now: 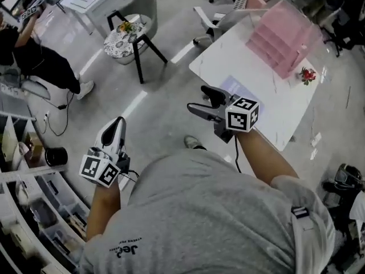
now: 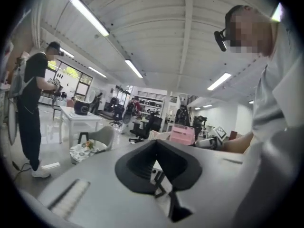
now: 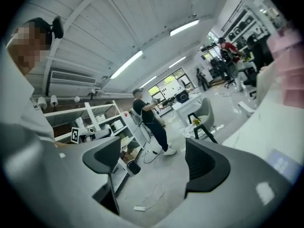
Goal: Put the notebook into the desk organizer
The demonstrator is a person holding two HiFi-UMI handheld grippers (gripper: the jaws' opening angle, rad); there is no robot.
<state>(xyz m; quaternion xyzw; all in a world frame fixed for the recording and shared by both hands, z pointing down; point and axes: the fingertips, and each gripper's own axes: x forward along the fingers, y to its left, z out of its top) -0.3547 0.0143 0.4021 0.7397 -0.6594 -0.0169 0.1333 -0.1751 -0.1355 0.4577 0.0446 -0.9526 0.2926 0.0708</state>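
The pale lavender notebook (image 1: 239,90) lies flat on the white table (image 1: 268,116), near its front-left edge. The translucent pink desk organizer (image 1: 280,36) stands at the table's far end. My right gripper (image 1: 199,100) hovers open and empty over the floor just left of the notebook. In the right gripper view the notebook (image 3: 282,164) shows to the right of the open right gripper (image 3: 154,163), with the organizer (image 3: 289,63) blurred at the edge. My left gripper (image 1: 117,131) is shut on nothing, low at the left, far from the table. The left gripper view shows the left gripper (image 2: 156,163) and the distant organizer (image 2: 183,134).
A small red flower ornament (image 1: 308,75) sits on the table's right side. A round patterned side table (image 1: 125,37) and a grey chair (image 1: 146,5) stand on the floor ahead. A person in black (image 1: 37,59) works at the left. Shelving (image 1: 34,210) runs along the lower left.
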